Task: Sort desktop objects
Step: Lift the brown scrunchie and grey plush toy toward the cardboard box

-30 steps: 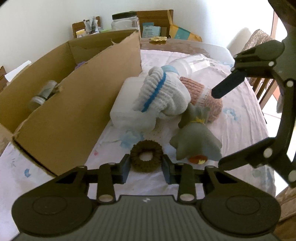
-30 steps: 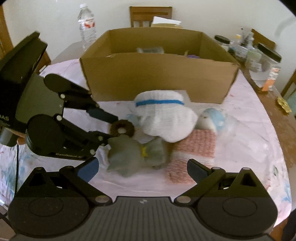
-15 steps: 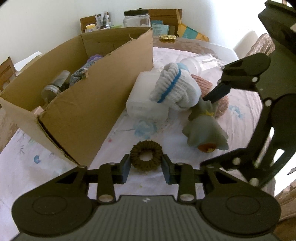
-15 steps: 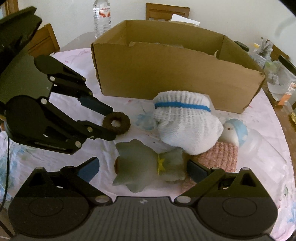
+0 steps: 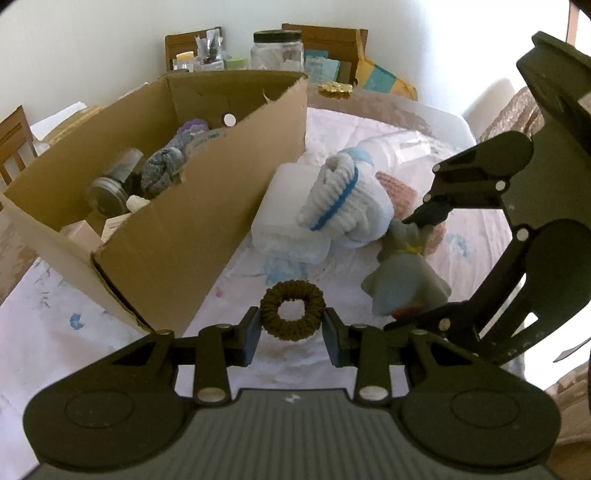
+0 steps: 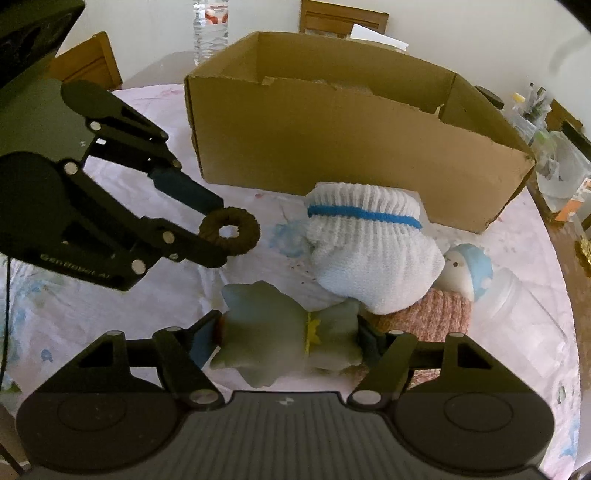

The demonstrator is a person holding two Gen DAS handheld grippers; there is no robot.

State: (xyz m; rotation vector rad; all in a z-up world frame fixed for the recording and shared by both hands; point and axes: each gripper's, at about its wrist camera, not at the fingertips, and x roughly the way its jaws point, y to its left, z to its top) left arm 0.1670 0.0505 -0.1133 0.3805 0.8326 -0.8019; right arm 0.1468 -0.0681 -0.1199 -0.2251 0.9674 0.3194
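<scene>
My left gripper is shut on a brown hair scrunchie and holds it above the tablecloth, beside the near corner of the open cardboard box. It also shows in the right wrist view with the scrunchie. My right gripper is shut on a grey stuffed toy with a yellow tie; in the left wrist view the toy sits between its fingers. A white sock with a blue band lies behind the toy, on a pink knitted piece.
The box holds a jar, yarn and small items. A white plastic container and a clear bottle with a blue-capped figure lie by the sock. Jars and clutter stand behind. A water bottle stands far left.
My left gripper has lifted the scrunchie off the table towards the box. My right gripper moved down over the grey toy and shut on it.
</scene>
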